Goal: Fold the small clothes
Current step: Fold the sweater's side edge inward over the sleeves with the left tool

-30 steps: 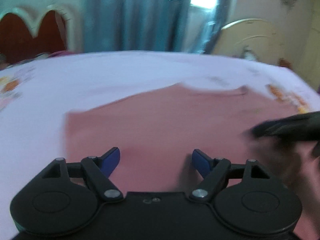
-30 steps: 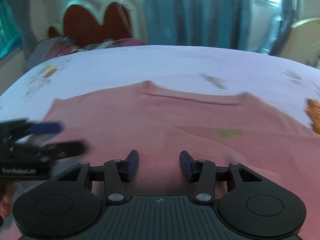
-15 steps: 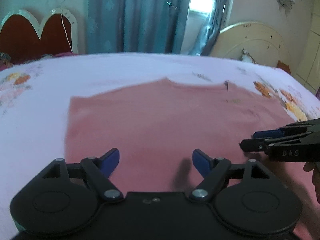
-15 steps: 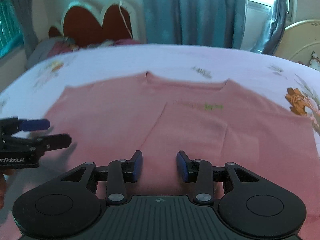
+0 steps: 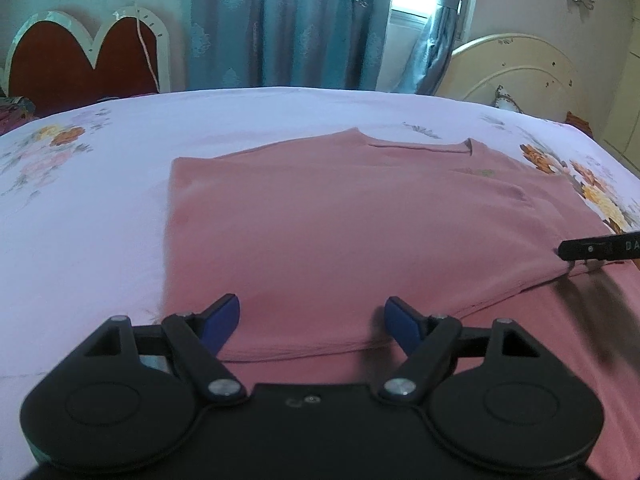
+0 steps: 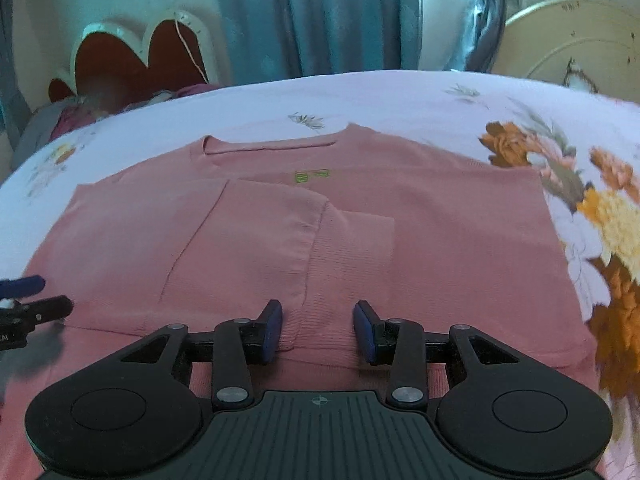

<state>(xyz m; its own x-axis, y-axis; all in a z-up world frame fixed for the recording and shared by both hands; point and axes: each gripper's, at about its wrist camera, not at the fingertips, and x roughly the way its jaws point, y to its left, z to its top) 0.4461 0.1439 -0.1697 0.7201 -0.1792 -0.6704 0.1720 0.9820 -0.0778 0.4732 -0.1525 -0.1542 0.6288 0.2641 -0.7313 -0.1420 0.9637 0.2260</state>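
The pink sweater (image 6: 440,240) is soft matt knit cloth, ribbed at the folded sleeve's cuff (image 6: 352,264). It lies on a smooth cotton-looking bedsheet (image 5: 100,208) printed with flowers. Both grippers look like matt black plastic with shiny metal pivot screws (image 5: 219,386) and blue pads (image 6: 273,330) of a rubbery look.

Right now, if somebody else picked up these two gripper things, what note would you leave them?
Left gripper: open, empty, low over the near hem of the pink sweater.
Right gripper: open, jaws just narrowed, nothing pinched; the cuff of a sleeve lies between them.
Sweater: flat on the floral bedsheet, neckline away from you.
Done: at least one sleeve folded across the body.
Left: fold the body over, tidy it.
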